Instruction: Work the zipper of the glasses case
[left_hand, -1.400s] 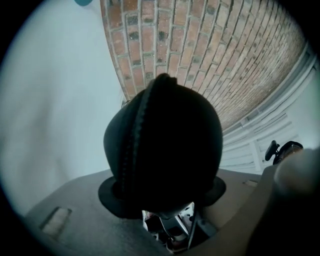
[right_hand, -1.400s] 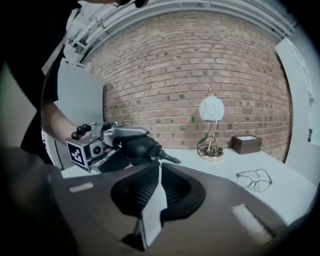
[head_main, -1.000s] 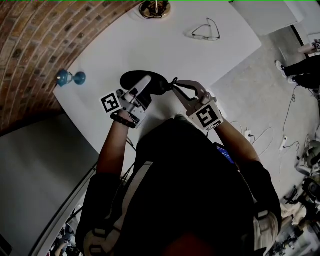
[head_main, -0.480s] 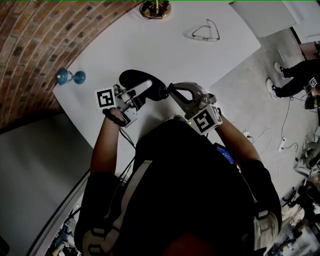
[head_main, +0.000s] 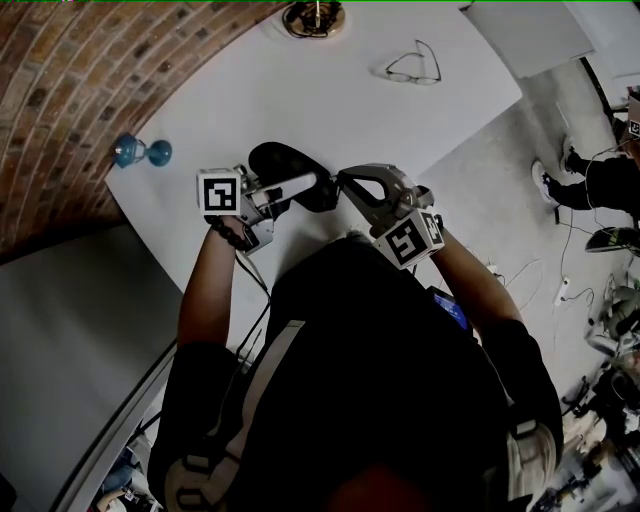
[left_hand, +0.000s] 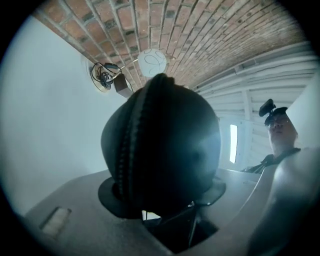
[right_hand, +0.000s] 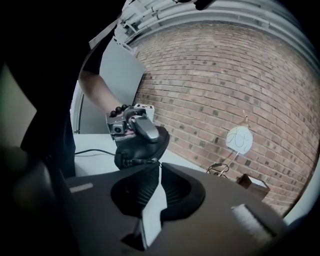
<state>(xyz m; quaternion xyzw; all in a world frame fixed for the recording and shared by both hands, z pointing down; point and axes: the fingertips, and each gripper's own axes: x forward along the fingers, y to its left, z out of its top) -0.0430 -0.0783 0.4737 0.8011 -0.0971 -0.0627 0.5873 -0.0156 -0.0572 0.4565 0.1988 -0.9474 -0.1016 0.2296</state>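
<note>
The black oval glasses case (head_main: 283, 160) is lifted off the white table (head_main: 330, 100), with my left gripper (head_main: 305, 183) shut on its body. In the left gripper view the case (left_hand: 165, 145) fills the space between the jaws of the left gripper (left_hand: 162, 200), and its closed zipper (left_hand: 131, 135) runs up its left side. My right gripper (head_main: 343, 179) meets the case's right end. In the right gripper view my right gripper (right_hand: 157, 168) is shut at the zipper pull (right_hand: 152, 161) on the edge of the case (right_hand: 142, 146), with the left gripper (right_hand: 134, 124) behind it.
A pair of glasses (head_main: 412, 66) lies on the table at the far right. A blue object (head_main: 140, 152) stands at the table's left edge and a small lamp (head_main: 312, 16) at the back. A brick wall (head_main: 70, 70) is on the left. Another person (head_main: 610, 170) is at the right.
My left gripper has rolled and swung the case slightly right, so its marker cube now faces the head camera. The right gripper has rolled a little and stays at the case's end.
</note>
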